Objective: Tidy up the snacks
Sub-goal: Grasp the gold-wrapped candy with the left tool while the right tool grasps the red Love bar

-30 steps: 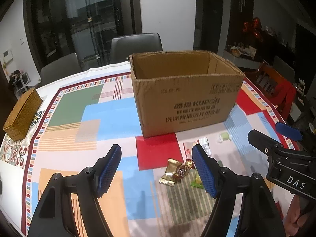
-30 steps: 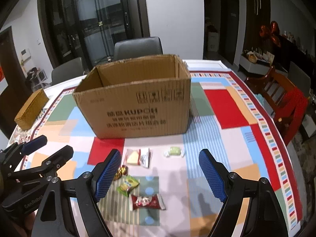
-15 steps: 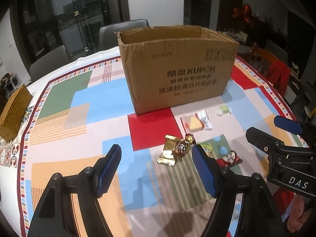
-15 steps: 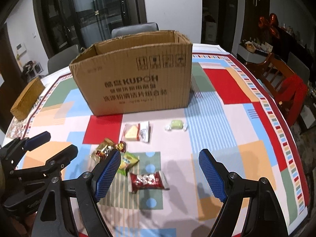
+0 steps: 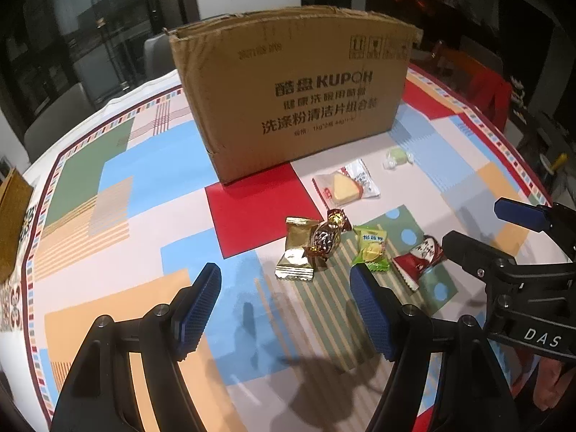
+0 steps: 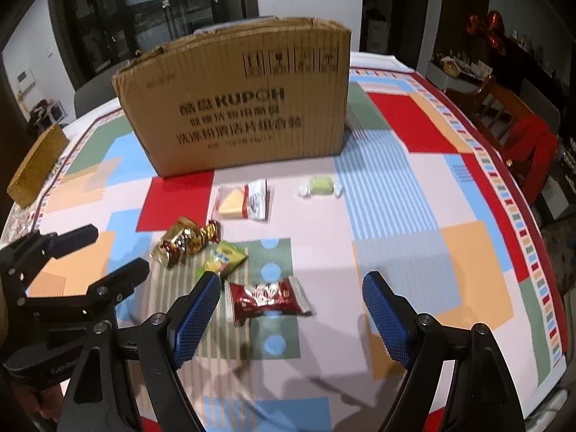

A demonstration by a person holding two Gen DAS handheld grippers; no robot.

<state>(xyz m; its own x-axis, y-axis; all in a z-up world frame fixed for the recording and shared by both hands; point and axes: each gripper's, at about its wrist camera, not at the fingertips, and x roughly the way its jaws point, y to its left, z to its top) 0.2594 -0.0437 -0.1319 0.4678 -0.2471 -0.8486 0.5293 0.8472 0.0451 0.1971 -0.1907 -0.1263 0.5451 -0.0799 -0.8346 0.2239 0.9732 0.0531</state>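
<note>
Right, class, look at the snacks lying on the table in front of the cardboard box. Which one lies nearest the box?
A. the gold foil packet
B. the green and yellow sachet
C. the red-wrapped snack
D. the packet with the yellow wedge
D: the packet with the yellow wedge lies just in front of the cardboard box, while the other three named snacks lie further from it.

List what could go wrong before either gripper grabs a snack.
1. The gold packet and the foil-wrapped candy overlap, so the left gripper may pinch both or flick one away.
2. The green packet lies close to the red packet; the right gripper closing on the red one could nudge it.
3. Both grippers work the same cluster and could collide.
</note>
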